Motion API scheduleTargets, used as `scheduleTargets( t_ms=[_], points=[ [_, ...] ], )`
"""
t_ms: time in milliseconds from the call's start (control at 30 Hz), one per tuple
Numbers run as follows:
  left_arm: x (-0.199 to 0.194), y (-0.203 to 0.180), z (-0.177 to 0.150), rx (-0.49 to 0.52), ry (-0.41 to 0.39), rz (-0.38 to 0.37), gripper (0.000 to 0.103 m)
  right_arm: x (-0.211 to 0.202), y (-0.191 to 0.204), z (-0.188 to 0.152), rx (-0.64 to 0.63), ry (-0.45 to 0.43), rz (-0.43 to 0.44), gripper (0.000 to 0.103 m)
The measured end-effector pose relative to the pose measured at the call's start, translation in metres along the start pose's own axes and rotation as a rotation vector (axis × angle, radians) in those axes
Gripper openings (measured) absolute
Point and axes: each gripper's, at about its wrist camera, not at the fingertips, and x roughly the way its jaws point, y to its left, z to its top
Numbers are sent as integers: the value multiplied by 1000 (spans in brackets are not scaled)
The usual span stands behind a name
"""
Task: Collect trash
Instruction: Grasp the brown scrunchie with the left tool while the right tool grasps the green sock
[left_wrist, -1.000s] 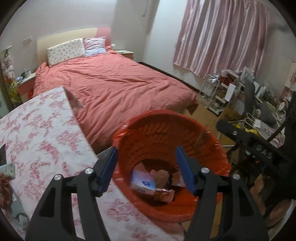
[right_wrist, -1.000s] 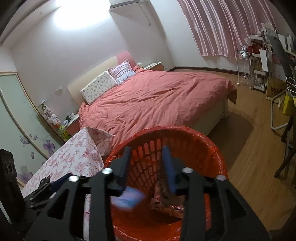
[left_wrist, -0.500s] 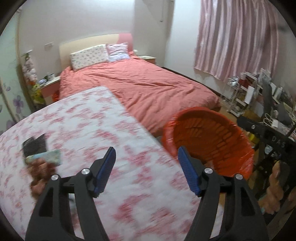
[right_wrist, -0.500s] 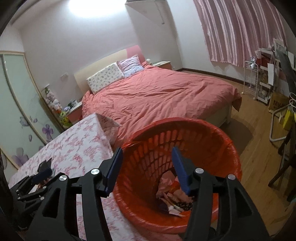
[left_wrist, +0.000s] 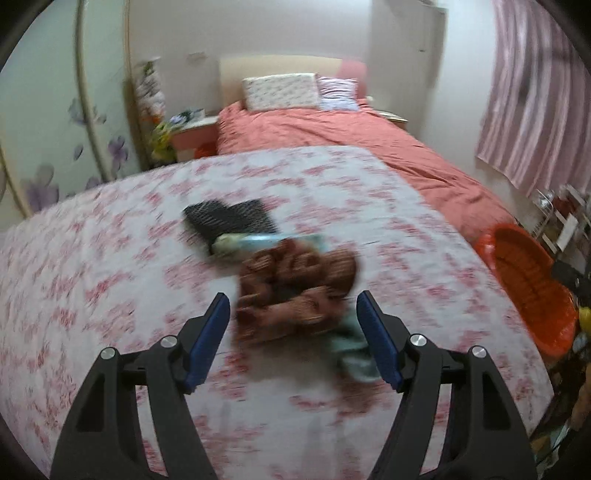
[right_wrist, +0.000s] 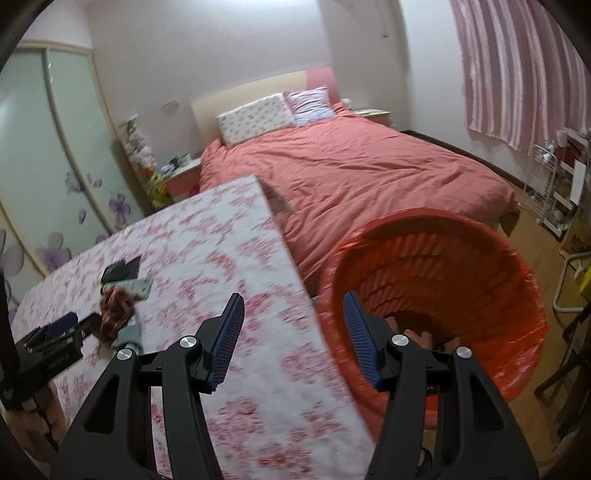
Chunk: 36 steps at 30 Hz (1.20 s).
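A: Left wrist view first. What lies ahead of the left tongs (left_wrist: 291, 314)?

B: A blurred heap of trash on the flowered counter (left_wrist: 110, 280): a crumpled brown wrapper (left_wrist: 295, 288), a pale blue-green packet (left_wrist: 266, 242) behind it with its long axis running left to right, and a black mesh piece (left_wrist: 229, 218) furthest back. A teal scrap (left_wrist: 354, 350) sits by the right blue pad. The jaws have just been opening and stand wide, nothing pressed between them; the brown wrapper shows in the gap.

A: And the bin?

B: The orange basket (left_wrist: 532, 288) is off the counter's right edge, only partly in view, mouth tilted toward the camera.

A: Right wrist view?

B: The right tongs (right_wrist: 293, 321) gape too, jaws just opened, empty, straddling the counter's edge (right_wrist: 236, 258) and the orange basket (right_wrist: 443, 280). Here the basket's ribbed inside shows, with some litter at its bottom, partly hidden by the tongs. The same heap (right_wrist: 118, 306) lies far left, the packet pointing up and to the right, and the left tongs (right_wrist: 70, 325) reach toward it. Behind stands the bed (right_wrist: 369, 166).
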Motion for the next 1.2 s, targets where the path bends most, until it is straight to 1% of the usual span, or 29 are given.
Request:
scheduleTargets(
  t_ms=[100, 200, 300, 400, 467, 567, 633, 800, 900, 1033, 1100, 1200],
  points=[
    [2, 8, -1, -10, 0, -8, 68, 4, 15, -3, -31, 21, 14, 56],
    [3, 4, 0, 21, -12, -25, 66, 6, 26, -5, -55, 35, 25, 56],
    [14, -7, -1, 55, 8, -29, 60, 7, 35, -7, -71, 47, 31, 56],
    [29, -14, -3, 68, 55, -36, 51, 11, 44, -10, -82, 58, 33, 56],
    [36, -15, -6, 79, 73, -24, 40, 11, 47, -11, -90, 67, 33, 56],
    [35, -11, -6, 65, 73, -42, 28, 14, 53, -12, -99, 75, 34, 56],
    [30, -7, -6, 59, 58, -41, 26, 16, 55, -13, -102, 78, 37, 56],
    [13, 15, -6, 33, 26, -15, 25, 19, 68, -15, -117, 87, 57, 56],
    [4, 38, -8, -7, 15, 13, 25, 23, 80, -16, -136, 94, 68, 56],
    [-3, 75, -11, -59, 6, 86, 25, 31, 98, -17, -154, 110, 95, 56],
    [-3, 95, -13, -89, 22, 132, 25, 38, 112, -17, -167, 122, 115, 56],
    [-1, 114, -15, -114, 39, 160, 26, 50, 134, -19, -197, 144, 142, 56]
  ],
)
